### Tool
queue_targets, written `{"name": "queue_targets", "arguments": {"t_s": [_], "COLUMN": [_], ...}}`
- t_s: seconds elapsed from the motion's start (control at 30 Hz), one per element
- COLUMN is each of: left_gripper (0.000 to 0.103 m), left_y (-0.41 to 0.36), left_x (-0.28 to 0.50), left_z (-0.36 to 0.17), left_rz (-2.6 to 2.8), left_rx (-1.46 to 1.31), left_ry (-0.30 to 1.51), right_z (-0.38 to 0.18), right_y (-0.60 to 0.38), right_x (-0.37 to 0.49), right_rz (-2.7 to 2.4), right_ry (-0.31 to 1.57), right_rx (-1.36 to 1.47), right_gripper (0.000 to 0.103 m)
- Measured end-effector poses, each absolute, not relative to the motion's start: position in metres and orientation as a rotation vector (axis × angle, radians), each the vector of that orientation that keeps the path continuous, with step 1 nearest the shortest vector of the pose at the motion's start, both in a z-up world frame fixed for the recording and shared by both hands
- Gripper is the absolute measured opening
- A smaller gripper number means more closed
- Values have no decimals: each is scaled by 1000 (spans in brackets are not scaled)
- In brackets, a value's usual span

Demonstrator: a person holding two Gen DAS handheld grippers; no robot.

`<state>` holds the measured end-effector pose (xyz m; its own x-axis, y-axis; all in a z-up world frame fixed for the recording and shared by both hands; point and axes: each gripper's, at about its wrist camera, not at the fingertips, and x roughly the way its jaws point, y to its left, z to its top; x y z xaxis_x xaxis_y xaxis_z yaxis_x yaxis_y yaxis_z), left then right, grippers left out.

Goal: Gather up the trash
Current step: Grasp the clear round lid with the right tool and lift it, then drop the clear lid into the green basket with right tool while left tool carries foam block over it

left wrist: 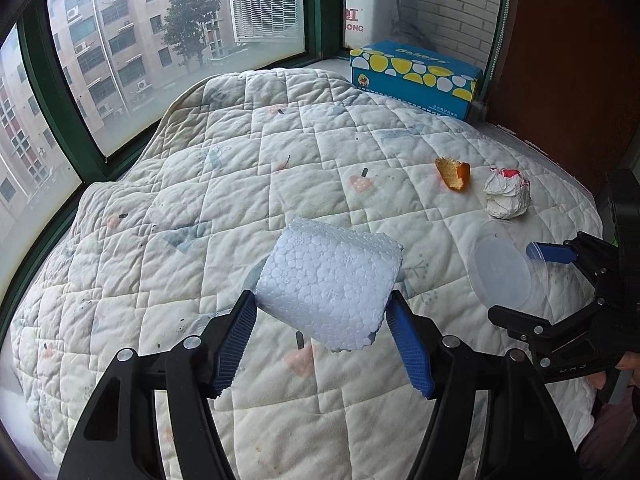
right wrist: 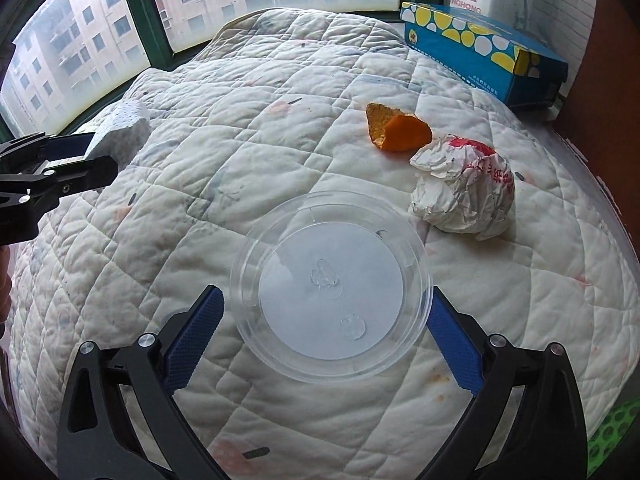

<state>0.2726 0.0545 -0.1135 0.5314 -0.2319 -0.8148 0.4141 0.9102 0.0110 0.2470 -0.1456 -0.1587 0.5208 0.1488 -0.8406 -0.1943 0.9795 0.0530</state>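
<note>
On the blue tissue box [left wrist: 416,76] I can read only a pale word along its top that looks like "Babaya", too blurred to be sure; the small print on its side is illegible. Behind the box, a white panel [left wrist: 360,4] outside the window [left wrist: 180,32] shows red letters "ONG" in the left view and "ANGHONG" under 2 red Chinese characters in the right view. The crumpled paper ball [right wrist: 464,192] carries red print, with Chinese characters I cannot make out.

My left gripper [left wrist: 322,312] has its 2 blue pads clamped on a white foam block [left wrist: 330,284], held above the quilt [left wrist: 200,184], well in front of the box. In the right view only a corner of that foam shows, at the left edge, and the left gripper is cut off there.

My right gripper [right wrist: 326,320] stands spread wide, its fingers on either side of the clear plastic lid [right wrist: 332,288], which lies flat on the quilt, in front of the box. Whether the pads touch its rim I cannot tell. The left view shows this gripper from the side, with 1 blue pad over the lid and the rest cut by the frame edge.

The orange peel [right wrist: 396,130] lies between lid and box, just beside the paper ball. The right view shows them overlapping; the left view shows a gap.
</note>
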Motion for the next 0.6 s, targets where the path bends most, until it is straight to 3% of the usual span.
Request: {"name": "queue_targets", "arguments": {"t_s": [0.07, 0.6], "left_gripper": [64, 64], "left_y": [55, 26], "left_x": [271, 233], "left_z": [-114, -81], "left_rz": [-389, -424], "left_rx": [210, 195], "left_ry": [936, 891], "right_z": [-158, -101], "right_y": [-147, -171], "right_x": [247, 175], "right_rz": [200, 186], "right_ry": [999, 899], "right_rx": [-37, 5], "right_gripper": [92, 92]}}
